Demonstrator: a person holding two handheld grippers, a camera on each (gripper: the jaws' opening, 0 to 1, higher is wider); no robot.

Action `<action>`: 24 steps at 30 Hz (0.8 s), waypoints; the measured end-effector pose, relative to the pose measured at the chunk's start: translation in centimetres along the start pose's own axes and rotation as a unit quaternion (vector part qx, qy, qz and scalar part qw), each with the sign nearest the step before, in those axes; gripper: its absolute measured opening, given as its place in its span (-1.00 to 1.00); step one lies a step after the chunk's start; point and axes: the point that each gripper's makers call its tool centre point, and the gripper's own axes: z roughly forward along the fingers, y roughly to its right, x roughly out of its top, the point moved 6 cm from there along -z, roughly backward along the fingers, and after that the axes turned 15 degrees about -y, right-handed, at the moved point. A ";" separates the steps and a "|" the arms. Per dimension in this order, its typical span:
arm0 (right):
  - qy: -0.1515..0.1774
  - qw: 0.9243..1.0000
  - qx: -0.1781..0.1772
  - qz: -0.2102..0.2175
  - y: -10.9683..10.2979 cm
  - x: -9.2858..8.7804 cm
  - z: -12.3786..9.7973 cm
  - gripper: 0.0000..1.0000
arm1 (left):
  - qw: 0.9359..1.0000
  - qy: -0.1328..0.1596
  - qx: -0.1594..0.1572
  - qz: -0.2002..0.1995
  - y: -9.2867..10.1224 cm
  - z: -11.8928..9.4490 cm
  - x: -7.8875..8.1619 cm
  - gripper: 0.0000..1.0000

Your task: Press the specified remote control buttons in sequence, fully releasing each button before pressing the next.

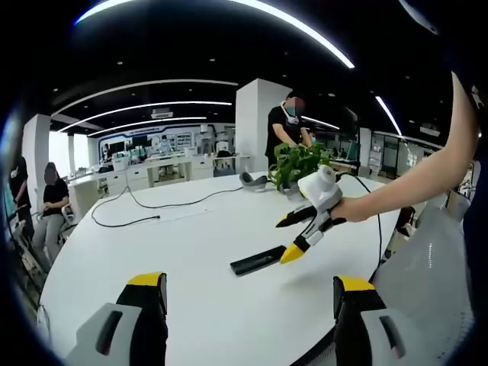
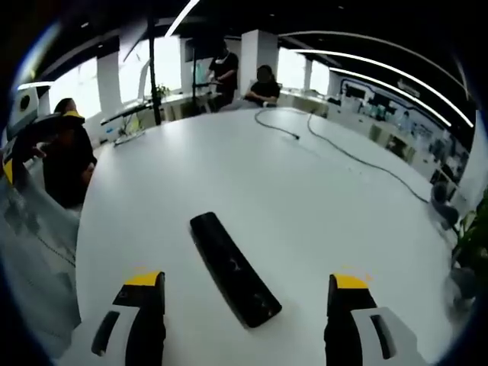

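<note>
Left gripper view: remote (image 1: 259,261) lies flat on white surface (image 1: 191,252). Right gripper (image 1: 303,231), jaws parted, nothing held, hovers just above its near end; one tip should be lowered squarely onto button, then fully lifted.

Right gripper view: remote (image 2: 233,268) seen between wide-open jaws. Left gripper (image 1: 248,305) open, empty, held back.

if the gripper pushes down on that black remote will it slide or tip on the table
The remote is a long flat bar lying flat on the white table, so it probably won't tip or roll. The tabletop looks smooth and glossy, so a slanted push could make it slide or spin. It looks stiff and likely light. The right gripper is open above its end.
</note>
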 end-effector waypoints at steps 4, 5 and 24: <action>0.025 1.000 -0.005 0.011 -0.4 0.5 -1.4 0.83 | 1.000 0.000 0.002 0.001 0.0 0.0 0.0 0.89; 0.031 0.999 -0.008 0.013 -0.5 0.7 -1.8 0.84 | 1.000 0.000 0.002 0.001 0.0 0.0 0.0 0.89; 0.126 0.990 -0.064 0.022 -2.8 1.6 -10.5 0.75 | 1.000 0.007 0.003 -0.001 -0.1 -0.1 0.1 0.88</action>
